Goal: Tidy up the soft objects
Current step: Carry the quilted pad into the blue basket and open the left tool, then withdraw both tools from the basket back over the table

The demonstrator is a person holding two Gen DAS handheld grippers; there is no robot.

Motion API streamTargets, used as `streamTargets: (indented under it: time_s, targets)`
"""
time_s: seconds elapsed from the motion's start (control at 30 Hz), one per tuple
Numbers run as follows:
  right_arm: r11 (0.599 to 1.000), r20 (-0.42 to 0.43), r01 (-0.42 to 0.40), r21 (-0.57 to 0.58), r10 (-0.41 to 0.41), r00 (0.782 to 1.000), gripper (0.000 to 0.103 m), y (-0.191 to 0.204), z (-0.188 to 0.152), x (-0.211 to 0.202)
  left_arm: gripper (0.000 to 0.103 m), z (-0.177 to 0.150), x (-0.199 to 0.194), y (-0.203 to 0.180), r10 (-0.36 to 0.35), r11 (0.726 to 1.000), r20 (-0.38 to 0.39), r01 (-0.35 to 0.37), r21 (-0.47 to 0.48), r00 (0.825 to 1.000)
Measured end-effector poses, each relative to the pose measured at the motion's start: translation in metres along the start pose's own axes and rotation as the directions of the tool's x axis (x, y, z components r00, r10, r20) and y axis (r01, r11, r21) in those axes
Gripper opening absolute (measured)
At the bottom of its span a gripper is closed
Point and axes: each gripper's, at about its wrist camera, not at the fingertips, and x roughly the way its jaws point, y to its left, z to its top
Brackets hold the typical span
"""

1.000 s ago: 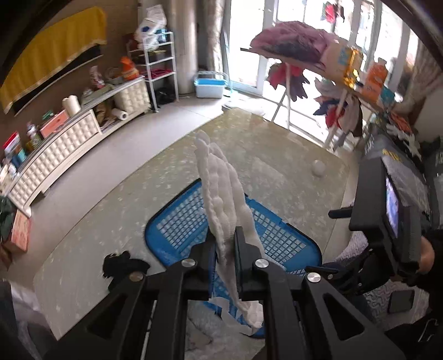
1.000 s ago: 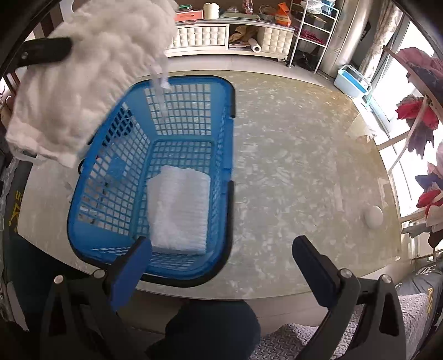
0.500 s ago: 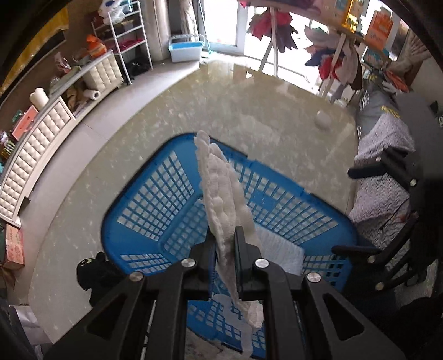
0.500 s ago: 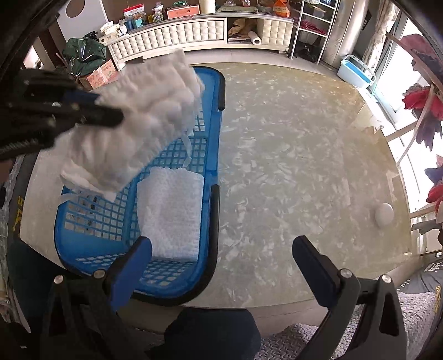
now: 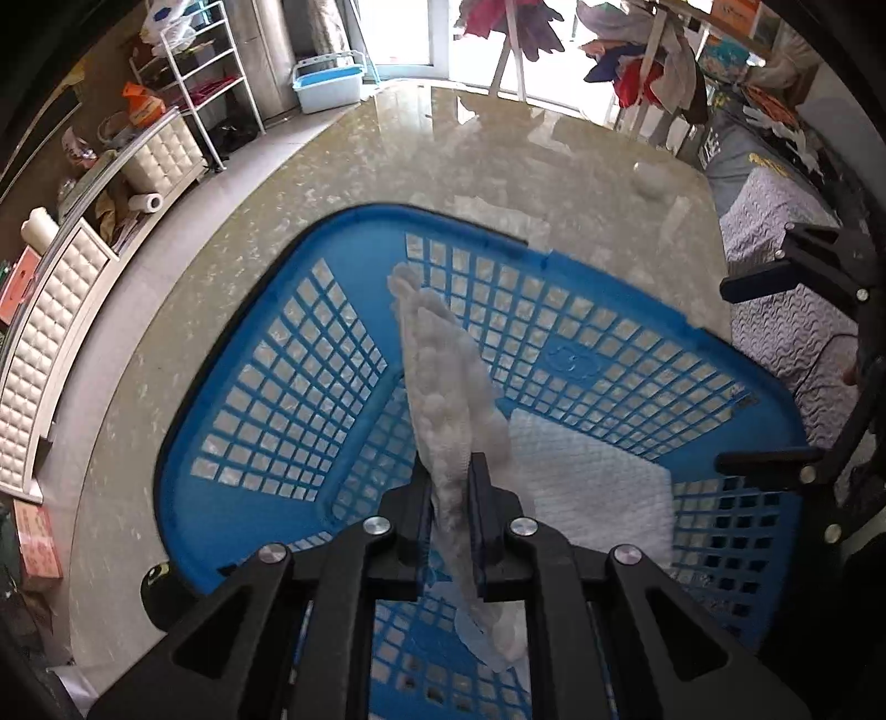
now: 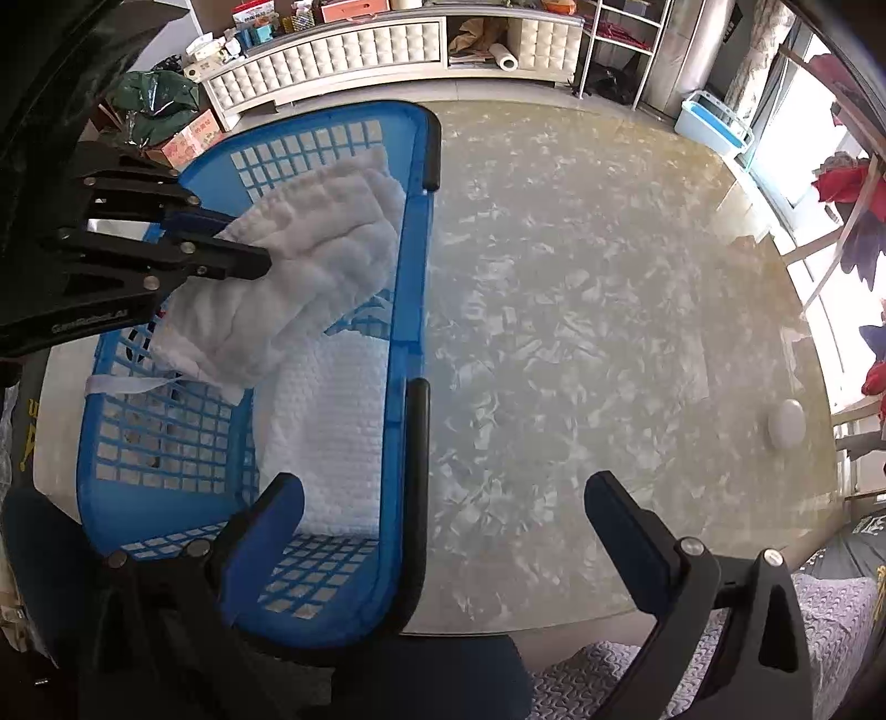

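My left gripper (image 5: 449, 482) is shut on a folded white fluffy cloth (image 5: 443, 387), which hangs over the inside of the blue plastic basket (image 5: 266, 354). The right wrist view shows that left gripper (image 6: 260, 260) gripping the same white fluffy cloth (image 6: 310, 266) just above the blue basket (image 6: 412, 232). A second folded white cloth (image 5: 587, 482) lies flat on the basket floor, seen too as the waffle-textured cloth (image 6: 332, 421). My right gripper (image 6: 443, 509) stands open with nothing between its fingers, above the basket's near rim and the table.
The basket sits on a pale marbled table (image 6: 581, 310). A small white round object (image 6: 785, 423) lies near the table's far right edge. A dark object (image 5: 160, 587) lies beside the basket. A white cabinet (image 6: 354, 50) and shelves line the wall.
My left gripper has come down with the fluffy cloth, from above the basket to inside its rim. The right gripper has shifted slightly, and the basket now sits further left in its view.
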Motion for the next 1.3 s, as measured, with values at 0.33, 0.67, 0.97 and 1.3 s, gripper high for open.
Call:
streamTargets:
  time_s: [0.33, 0.67, 0.97, 1.3]
  targets:
    - [0.999, -0.007, 0.000, 0.034, 0.000, 1.000, 0.102, -0.003, -0.004, 0.008, 0.011, 0.003, 0.034, 0.000, 0.056, 0.991, -0.077, -0.046, 0.124, 0.995]
    - [0.999, -0.013, 0.001, 0.034, -0.001, 1.000, 0.102, 0.000, 0.000, 0.015, 0.012, 0.005, 0.037, 0.007, 0.089, 0.989, -0.094, -0.077, 0.124, 0.992]
    - [0.999, -0.012, 0.007, 0.036, -0.006, 1.000, 0.102, 0.003, -0.002, 0.013, 0.062, 0.008, 0.029, 0.008, 0.118, 0.986, -0.071, -0.109, 0.124, 0.990]
    - [0.998, 0.030, 0.031, 0.061, -0.033, 0.999, 0.102, 0.006, -0.005, -0.012, 0.076, -0.007, -0.037, -0.010, 0.152, 0.987, 0.031, -0.153, 0.050, 0.988]
